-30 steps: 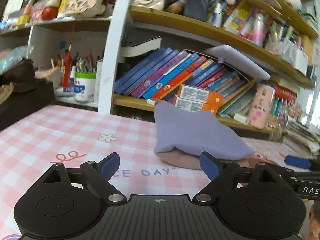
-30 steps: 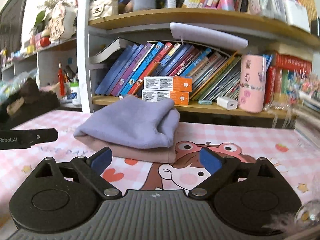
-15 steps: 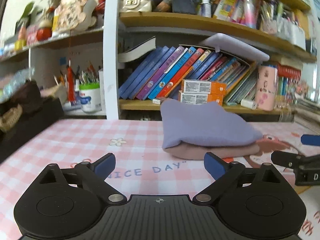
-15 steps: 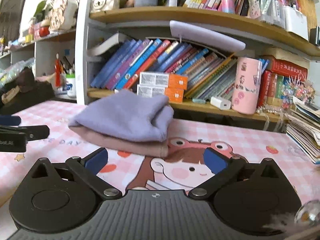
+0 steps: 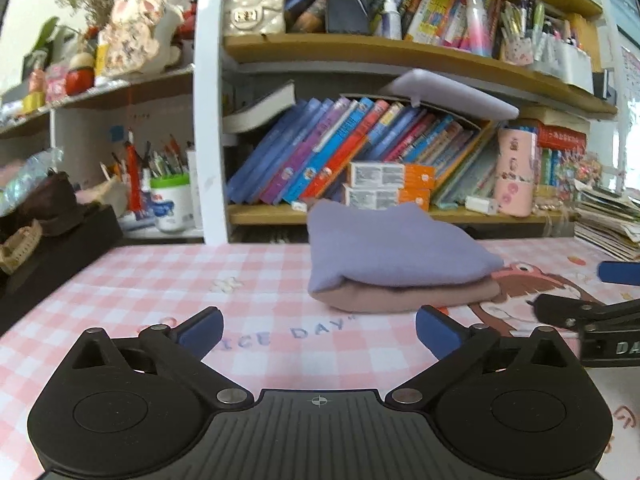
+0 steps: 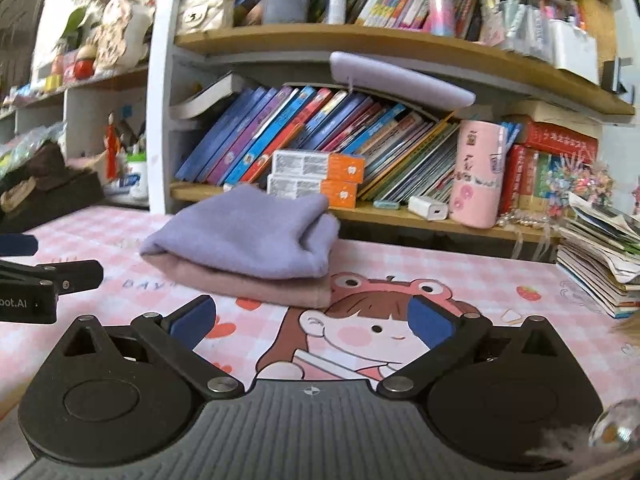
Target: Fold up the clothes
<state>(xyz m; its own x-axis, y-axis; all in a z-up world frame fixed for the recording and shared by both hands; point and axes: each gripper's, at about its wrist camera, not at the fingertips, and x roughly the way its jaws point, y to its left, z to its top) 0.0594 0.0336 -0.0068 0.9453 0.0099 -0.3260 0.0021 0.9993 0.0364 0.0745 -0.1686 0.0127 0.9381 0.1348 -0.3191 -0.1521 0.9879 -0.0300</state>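
Note:
A folded lilac garment [image 5: 384, 250] lies on top of a folded dusty-pink garment [image 5: 404, 298] on the pink checked table mat [image 5: 168, 280]. The same stack shows in the right wrist view: lilac garment [image 6: 248, 236], pink garment [image 6: 256, 284]. My left gripper [image 5: 318, 330] is open and empty, a little short of the stack. My right gripper [image 6: 312, 318] is open and empty, also short of the stack. The right gripper shows at the right edge of the left wrist view [image 5: 592, 312]; the left gripper shows at the left edge of the right wrist view [image 6: 44, 280].
A bookshelf [image 5: 400, 56] with slanted books [image 5: 320, 156] stands right behind the table. A pink cup [image 6: 478, 174], a white charger [image 6: 428, 208] and orange boxes [image 6: 316, 178] sit on its lower shelf. A stack of papers [image 6: 600, 256] lies at the right; a black box [image 5: 48, 256] at the left.
Both grippers have drawn back from the stack and stayed open. The left wrist view has levelled and swung right, so the stack now sits more centred and farther away.

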